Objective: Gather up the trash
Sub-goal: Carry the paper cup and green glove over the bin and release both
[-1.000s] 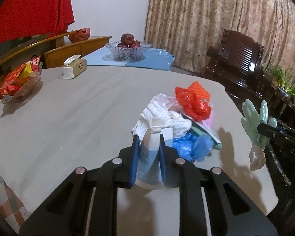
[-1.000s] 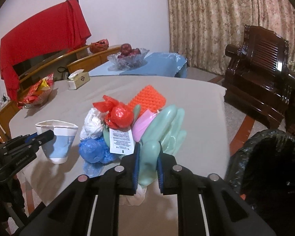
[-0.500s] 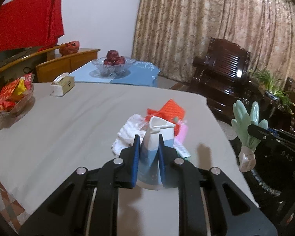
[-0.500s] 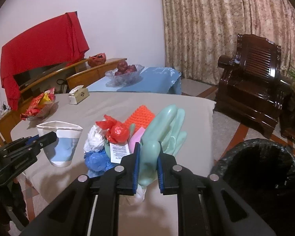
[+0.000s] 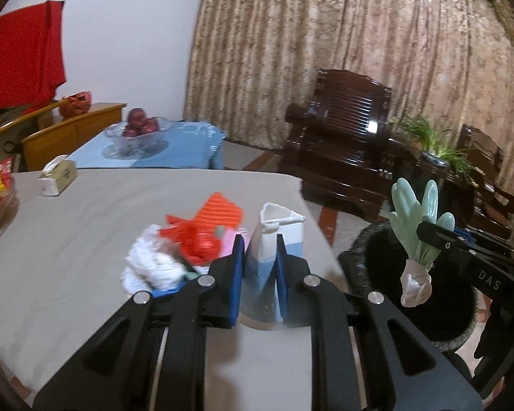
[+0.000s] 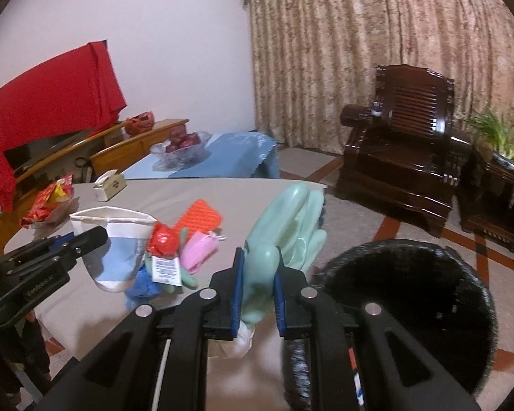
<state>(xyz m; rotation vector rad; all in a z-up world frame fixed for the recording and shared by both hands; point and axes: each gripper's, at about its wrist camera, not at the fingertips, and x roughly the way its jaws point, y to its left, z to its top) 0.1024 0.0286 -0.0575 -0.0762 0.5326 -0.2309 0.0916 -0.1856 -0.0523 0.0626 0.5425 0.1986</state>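
Over the bench's point(image 5: 85, 226) right edge, the left gripper point(image 5: 259, 257) is clamped on a crushed paper cup point(image 5: 274, 236). Beside it, the right gripper point(image 6: 257, 274) pinches a green rubber glove point(image 6: 284, 226) near the black-lined trash bin point(image 6: 411, 308); more trash point(image 6: 185, 239) lies by that edge.

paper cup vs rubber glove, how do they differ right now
The paper cup is stiff, white and blue, pinched flat at its rim; the rubber glove is soft, pale green, fingers pointing up.
The cup sits in the left gripper above the table; the glove sits in the right gripper, near the black-lined bin.
Both are clamped between shut jaws, lifted clear of the trash pile.
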